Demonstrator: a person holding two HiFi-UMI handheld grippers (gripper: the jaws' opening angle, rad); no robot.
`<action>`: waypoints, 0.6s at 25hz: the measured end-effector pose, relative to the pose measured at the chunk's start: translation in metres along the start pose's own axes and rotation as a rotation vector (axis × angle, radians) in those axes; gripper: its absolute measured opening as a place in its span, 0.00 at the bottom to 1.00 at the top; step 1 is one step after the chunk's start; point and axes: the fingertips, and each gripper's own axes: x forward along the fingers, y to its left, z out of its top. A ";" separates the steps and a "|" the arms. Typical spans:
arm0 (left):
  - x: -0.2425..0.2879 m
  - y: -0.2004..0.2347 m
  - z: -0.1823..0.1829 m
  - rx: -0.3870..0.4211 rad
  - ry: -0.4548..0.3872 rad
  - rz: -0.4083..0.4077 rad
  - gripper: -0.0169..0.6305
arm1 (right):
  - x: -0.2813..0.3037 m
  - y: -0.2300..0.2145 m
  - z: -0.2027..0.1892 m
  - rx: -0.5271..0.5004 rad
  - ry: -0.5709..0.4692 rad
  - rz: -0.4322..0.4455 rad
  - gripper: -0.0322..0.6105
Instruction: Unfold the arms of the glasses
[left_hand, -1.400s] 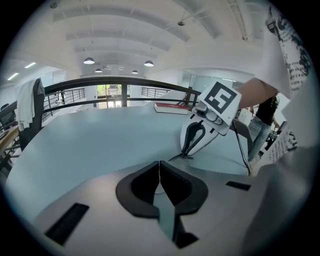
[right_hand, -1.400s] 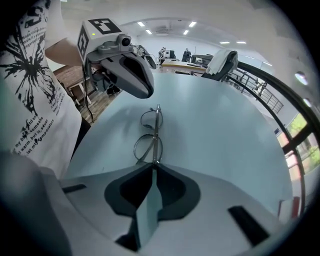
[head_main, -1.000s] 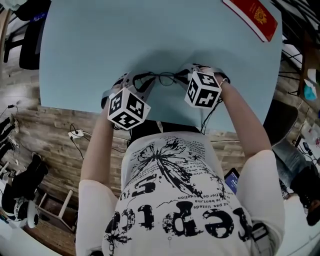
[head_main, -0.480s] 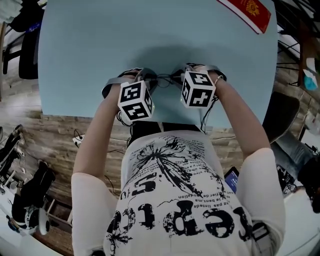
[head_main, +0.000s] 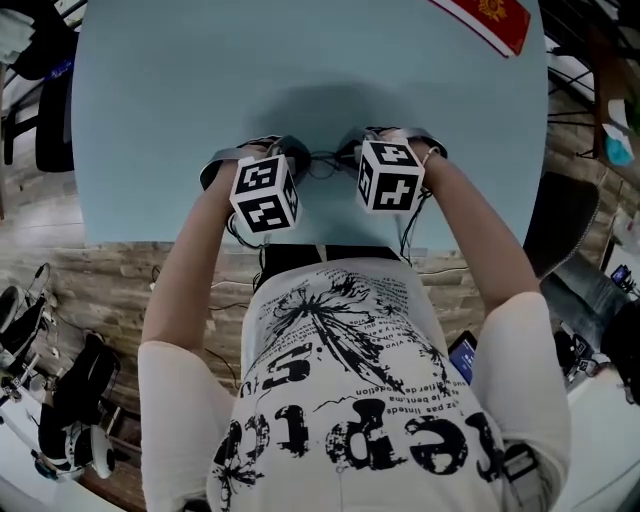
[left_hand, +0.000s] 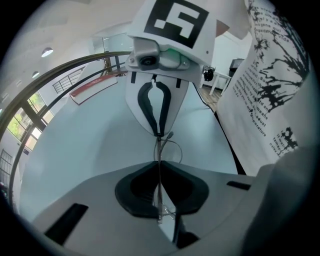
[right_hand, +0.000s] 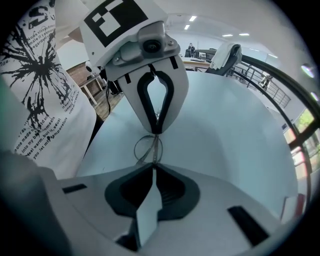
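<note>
Left gripper has just been closing its jaws, and they now pinch the thin wire frame of the glasses, which runs straight through the seam between the dark pads. Right gripper meets it almost tip to tip. Its jaws are likewise pressed together on the frame's other end, with a lens ring showing just past them. Both tools point steeply down over the pale blue table, near its front edge and close to the person. The glasses sit between the two; I cannot tell whether they touch the tabletop. A red booklet lies at the far corner, well apart.
</note>
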 end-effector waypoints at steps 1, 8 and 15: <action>-0.002 0.000 0.000 -0.004 -0.012 0.004 0.07 | -0.001 0.000 0.001 0.008 -0.007 -0.001 0.10; -0.010 -0.002 -0.001 -0.013 -0.084 -0.010 0.07 | -0.001 0.002 0.005 0.039 -0.030 0.002 0.10; -0.012 -0.011 0.004 0.040 -0.159 0.003 0.07 | 0.007 0.010 0.000 0.027 0.020 0.002 0.10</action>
